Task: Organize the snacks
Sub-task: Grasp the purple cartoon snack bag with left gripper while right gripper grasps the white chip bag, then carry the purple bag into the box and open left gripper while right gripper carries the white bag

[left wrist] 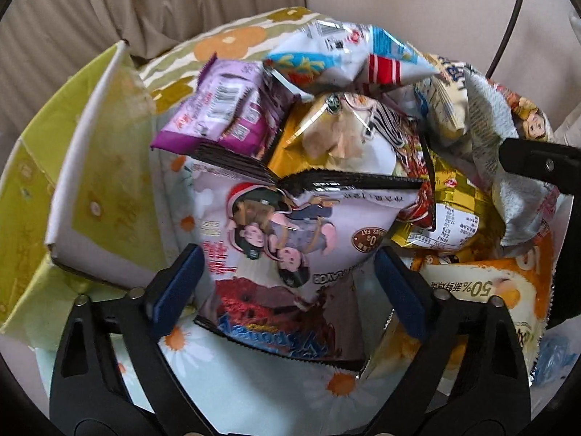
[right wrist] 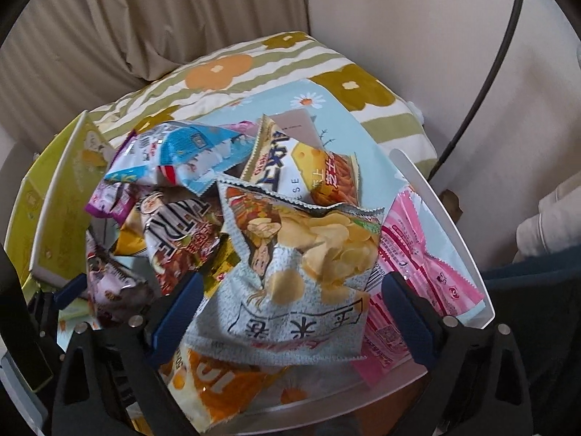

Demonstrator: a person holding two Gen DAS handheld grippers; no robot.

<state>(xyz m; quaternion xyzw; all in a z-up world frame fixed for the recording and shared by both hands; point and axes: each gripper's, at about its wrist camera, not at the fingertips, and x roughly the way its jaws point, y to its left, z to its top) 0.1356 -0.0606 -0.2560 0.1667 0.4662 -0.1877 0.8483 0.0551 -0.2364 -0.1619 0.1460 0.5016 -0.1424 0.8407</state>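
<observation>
A heap of snack bags lies on a pale blue daisy-print surface (left wrist: 254, 388). My left gripper (left wrist: 287, 287) is open and points down at the heap. A lavender bag with cartoon children (left wrist: 290, 225) lies between its blue pads (left wrist: 178, 290), which do not visibly squeeze it. My right gripper (right wrist: 290, 309) is open too, astride a grey potato-chip bag (right wrist: 301, 276). One right finger (left wrist: 537, 163) shows in the left wrist view beside that grey bag (left wrist: 508, 174). Around them lie a purple packet (left wrist: 225, 116), a gold bag (left wrist: 345, 138) and an orange bag (left wrist: 490, 290).
A yellow-green box (left wrist: 32, 196) with a white flap stands open at the left. A white tray rim (right wrist: 454, 236) runs along the right, with a pink packet (right wrist: 417, 254) by it. A flowered striped cushion (right wrist: 254, 69), a curtain and a wall are behind.
</observation>
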